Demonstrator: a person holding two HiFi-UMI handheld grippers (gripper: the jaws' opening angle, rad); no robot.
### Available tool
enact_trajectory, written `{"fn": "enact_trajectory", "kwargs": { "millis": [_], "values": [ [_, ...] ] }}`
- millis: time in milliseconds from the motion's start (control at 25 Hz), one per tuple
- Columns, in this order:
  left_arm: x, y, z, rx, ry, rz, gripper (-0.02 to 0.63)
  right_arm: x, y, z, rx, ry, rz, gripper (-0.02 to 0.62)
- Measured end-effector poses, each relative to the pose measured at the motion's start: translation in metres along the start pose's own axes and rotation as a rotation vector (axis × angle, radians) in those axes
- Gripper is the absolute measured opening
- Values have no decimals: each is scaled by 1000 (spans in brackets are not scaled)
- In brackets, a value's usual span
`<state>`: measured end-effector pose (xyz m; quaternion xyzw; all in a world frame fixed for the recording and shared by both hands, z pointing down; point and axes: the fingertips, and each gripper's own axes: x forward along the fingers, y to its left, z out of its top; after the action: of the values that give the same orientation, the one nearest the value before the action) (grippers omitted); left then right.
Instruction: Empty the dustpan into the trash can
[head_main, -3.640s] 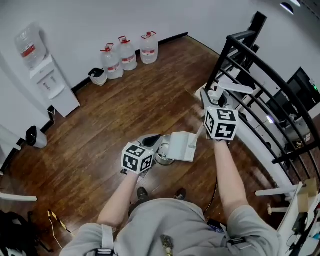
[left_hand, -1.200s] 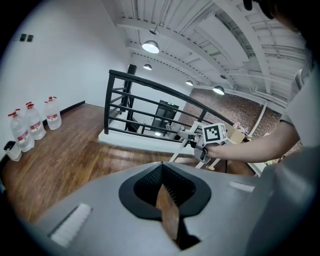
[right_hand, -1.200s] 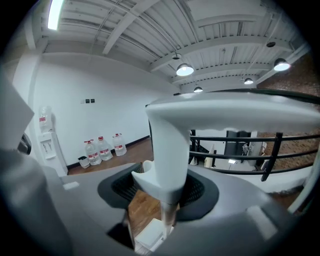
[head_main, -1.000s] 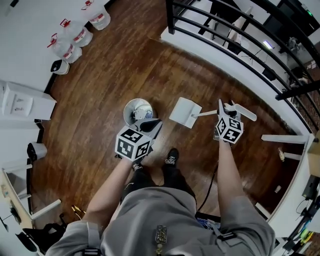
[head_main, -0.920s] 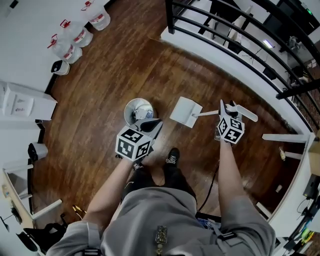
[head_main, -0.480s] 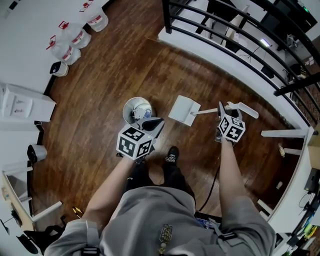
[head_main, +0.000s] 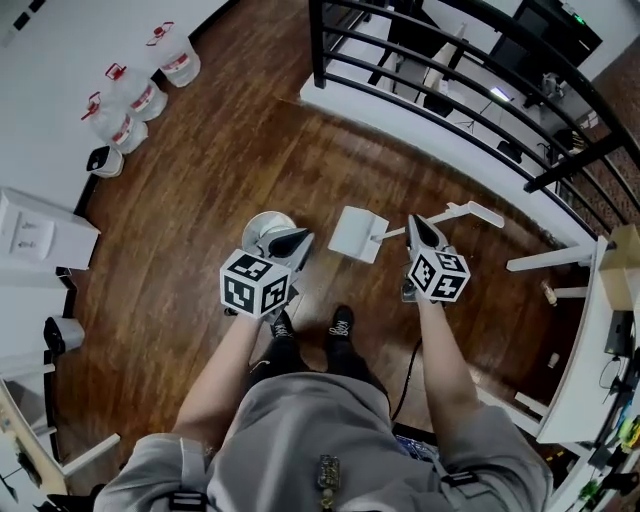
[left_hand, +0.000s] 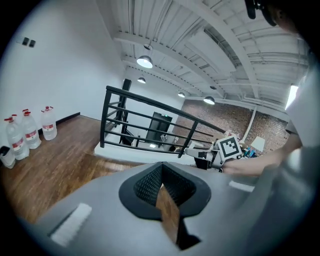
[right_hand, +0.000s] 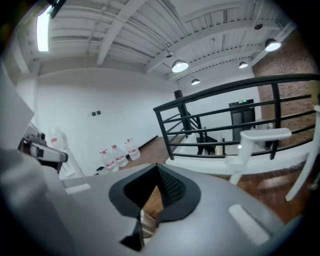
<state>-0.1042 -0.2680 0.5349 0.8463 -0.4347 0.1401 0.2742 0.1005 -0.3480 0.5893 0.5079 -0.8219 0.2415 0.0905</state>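
the right gripper (head_main: 414, 226) has drawn back from the white plastic dustpan (head_main: 356, 232), its jaws just closing on nothing. the left gripper (head_main: 296, 240) is clenched and empty too. the dustpan lies on the wooden floor (head_main: 220, 150) just beside the round metal trash can (head_main: 256, 226). emptying looks done, so only backing away remains.

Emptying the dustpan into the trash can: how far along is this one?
Done, it seems: the dustpan stands free on the floor beside the trash can, its pan looking bare. In hand: nothing; the left gripper is shut and empty, and the right gripper's fingers have just closed on nothing. Left: apparently nothing.
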Motion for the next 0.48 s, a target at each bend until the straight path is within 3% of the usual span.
{"fn": "enact_trajectory", "kwargs": {
  "millis": [160, 480],
  "values": [
    [-26, 6, 33, 15, -83, -10, 5, 2, 91, 57, -31, -95, 157, 0],
    [-98, 17, 95, 78, -259, 0, 5, -11, 248, 141, -228, -178, 420, 0]
  ]
}}
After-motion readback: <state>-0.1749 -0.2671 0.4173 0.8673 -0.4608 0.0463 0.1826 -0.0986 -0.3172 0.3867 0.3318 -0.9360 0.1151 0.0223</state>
